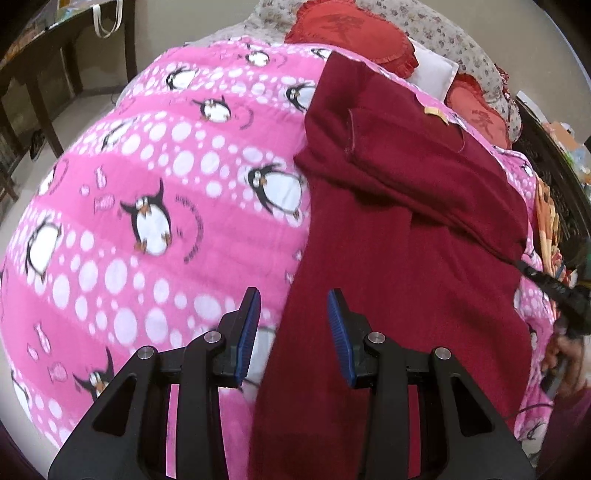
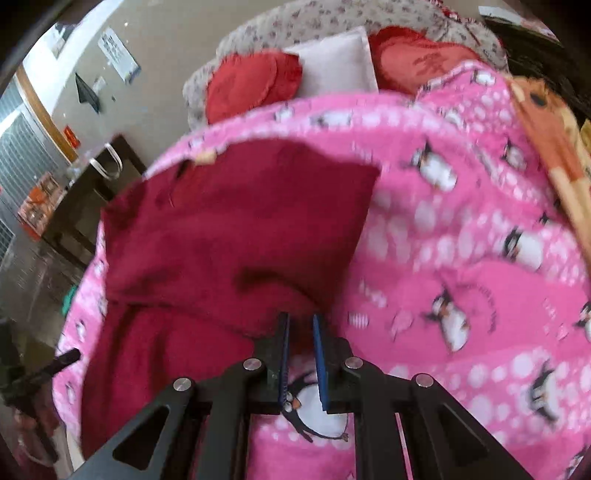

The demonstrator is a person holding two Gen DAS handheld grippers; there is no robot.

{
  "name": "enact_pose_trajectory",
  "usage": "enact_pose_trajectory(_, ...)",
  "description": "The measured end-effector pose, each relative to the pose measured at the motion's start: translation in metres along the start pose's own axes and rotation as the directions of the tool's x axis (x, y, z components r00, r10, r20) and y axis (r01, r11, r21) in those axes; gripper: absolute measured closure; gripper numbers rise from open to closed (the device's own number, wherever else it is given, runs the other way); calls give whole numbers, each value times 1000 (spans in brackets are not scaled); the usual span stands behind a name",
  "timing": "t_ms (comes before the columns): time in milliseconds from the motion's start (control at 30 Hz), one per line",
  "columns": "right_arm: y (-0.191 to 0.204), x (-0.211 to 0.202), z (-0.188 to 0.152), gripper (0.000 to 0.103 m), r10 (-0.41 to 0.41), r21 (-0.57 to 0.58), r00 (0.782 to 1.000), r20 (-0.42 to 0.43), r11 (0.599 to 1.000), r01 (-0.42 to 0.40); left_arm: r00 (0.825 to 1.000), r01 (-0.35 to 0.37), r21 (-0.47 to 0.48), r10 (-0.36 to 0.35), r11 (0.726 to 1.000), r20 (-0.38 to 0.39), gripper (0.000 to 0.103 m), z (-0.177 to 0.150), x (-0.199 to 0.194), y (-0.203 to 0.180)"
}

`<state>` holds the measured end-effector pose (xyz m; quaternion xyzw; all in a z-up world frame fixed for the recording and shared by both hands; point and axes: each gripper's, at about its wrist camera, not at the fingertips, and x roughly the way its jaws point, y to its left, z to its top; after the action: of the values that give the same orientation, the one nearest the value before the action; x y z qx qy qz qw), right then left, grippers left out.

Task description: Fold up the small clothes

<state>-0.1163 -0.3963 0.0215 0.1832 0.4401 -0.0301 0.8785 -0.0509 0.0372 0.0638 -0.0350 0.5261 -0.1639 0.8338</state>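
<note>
Pink fleece printed with penguins and white dots covers the bed [image 1: 155, 155], and on it lies the dark red garment [image 1: 399, 229], the small piece of clothing being folded. In the left wrist view the left gripper [image 1: 294, 314] hangs above the blanket with its blue-padded fingers [image 1: 249, 332] well apart and nothing between them; the garment's near edge runs just under the right-hand finger and stretches away ahead of both. A folded layer lies slantwise across the cloth ahead of the fingers, with a small tan label [image 1: 436, 112] near its far end.

In the right wrist view the right gripper [image 2: 300, 325] has its fingers [image 2: 283, 347] drawn close, and a corner of the red cloth reaches into the gap at their tips; the frame is blurred, so I cannot tell for sure whether they pinch it. Most of the garment lies ahead and to the left of these fingers, with bare blanket to their right.

Beyond the garment, at the head of the bed, sit red cushions [image 1: 354, 37] and a white pillow [image 2: 332, 62] against floral fabric. An orange patterned cloth [image 2: 546, 140] lies far right of the right fingers. Off the bed, far left of the left fingers, stands a dark tabletop [image 1: 40, 48] with white bag handles [image 1: 107, 22] hanging over its edge.
</note>
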Motion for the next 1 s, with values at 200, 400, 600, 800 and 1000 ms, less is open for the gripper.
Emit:
enact_pose_trajectory(200,-2,-48,-26,92,7,16,999,38,1000,-7,1000,-1,50,0,999,22,66,-18,-16,-6)
enact_pose_trajectory(400,-1,-94,-82,45,115,2,993,30,993,-115,999,28,40,-27,999,-32,66,-39,-12,-6)
enact_pose_trajectory(600,-1,-103,-135,45,245,74,968,-63,968,-240,998,20,64,-15,998,-65,58,-63,-12,-6)
enact_pose_trajectory(800,12,-86,-167,45,284,76,951,-119,958,-276,997,-1,76,7,997,-71,58,-74,-18,-4)
enact_pose_trajectory(1000,18,-79,-173,41,281,73,954,-107,959,-274,996,-54,88,61,995,-71,58,-80,-26,3)
